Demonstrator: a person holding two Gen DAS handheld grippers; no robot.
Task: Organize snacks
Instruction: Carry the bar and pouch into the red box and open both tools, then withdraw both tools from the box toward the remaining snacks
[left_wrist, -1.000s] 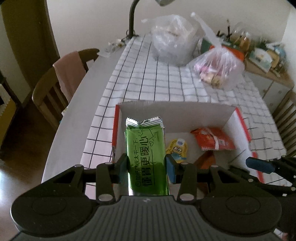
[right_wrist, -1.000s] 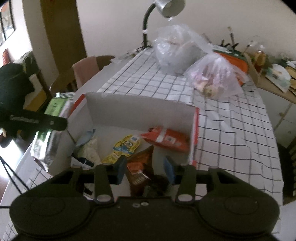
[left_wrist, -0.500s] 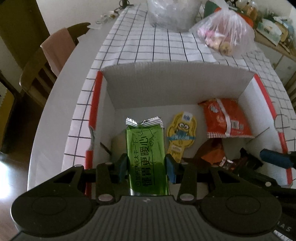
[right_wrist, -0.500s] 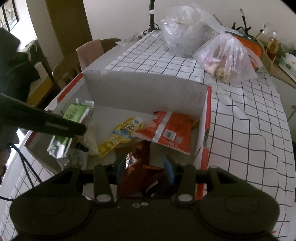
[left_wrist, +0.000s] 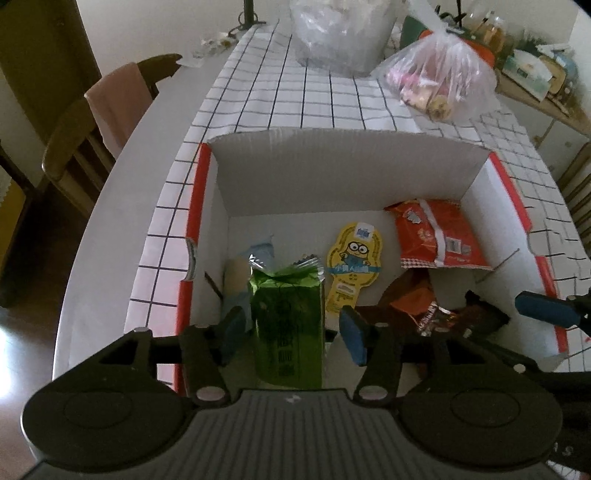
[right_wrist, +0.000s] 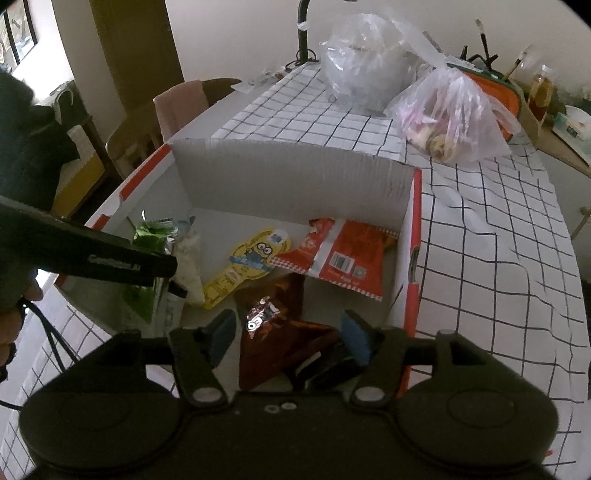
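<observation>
Right gripper (right_wrist: 290, 338) hangs with fingers spread above a brown packet (right_wrist: 280, 343); cardboard box (right_wrist: 295, 177) holds snacks.

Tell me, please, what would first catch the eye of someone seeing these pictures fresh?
Probably the green snack packet, standing between the spread fingers of the left tongs at the near left of the white cardboard box. Next, the yellow cartoon packet lying on the box floor and the red packet at its far right corner. Beyond the box, a clear plastic bag sits on the checked tablecloth.
</observation>
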